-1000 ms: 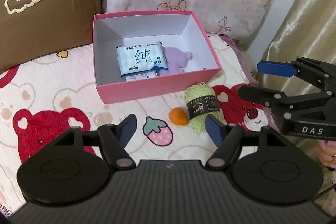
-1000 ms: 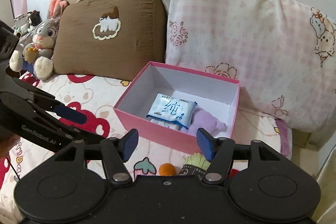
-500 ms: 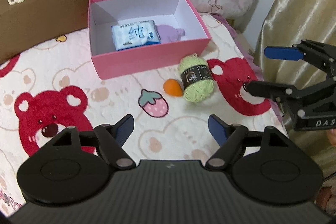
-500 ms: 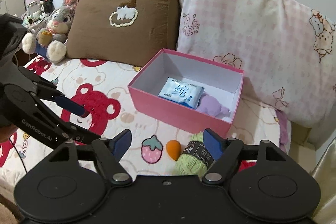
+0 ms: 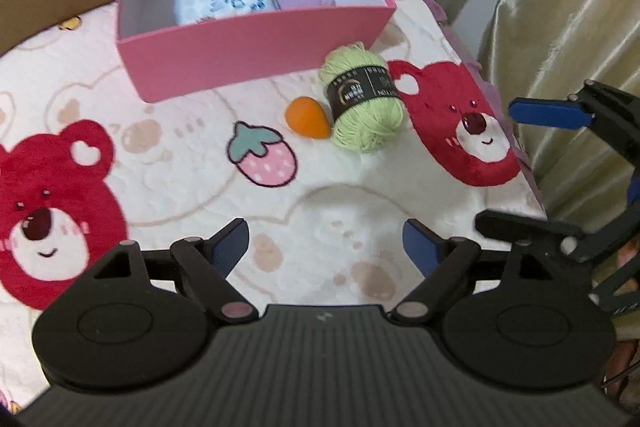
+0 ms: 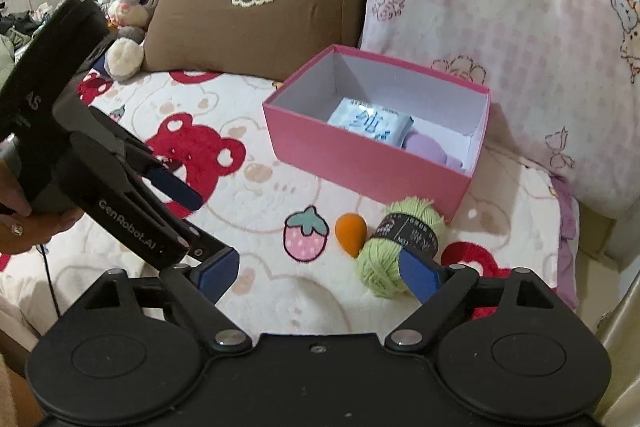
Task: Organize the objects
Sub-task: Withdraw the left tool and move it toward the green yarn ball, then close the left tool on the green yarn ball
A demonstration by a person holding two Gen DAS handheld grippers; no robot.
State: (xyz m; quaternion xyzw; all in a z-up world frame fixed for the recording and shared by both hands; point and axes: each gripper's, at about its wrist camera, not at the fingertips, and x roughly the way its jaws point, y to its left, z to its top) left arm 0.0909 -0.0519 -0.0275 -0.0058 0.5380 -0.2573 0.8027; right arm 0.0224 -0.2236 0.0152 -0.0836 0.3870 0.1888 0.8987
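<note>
Grey plush rabbit point(image 6: 132, 3) and brown cloud-embroidered pillow point(image 6: 248, 7): right view only. Gold satin curtain point(image 5: 568, 27): left view only. Left tongs point(image 5: 324, 245) and right tongs point(image 6: 320, 273): opening wide, nothing between.

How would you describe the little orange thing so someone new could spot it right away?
Find the pink box on the bed. On the blanket in front of it lies green yarn, and the orange sponge touches the yarn, on the side towards a printed strawberry. It is the only plain orange, egg-shaped thing there.
</note>
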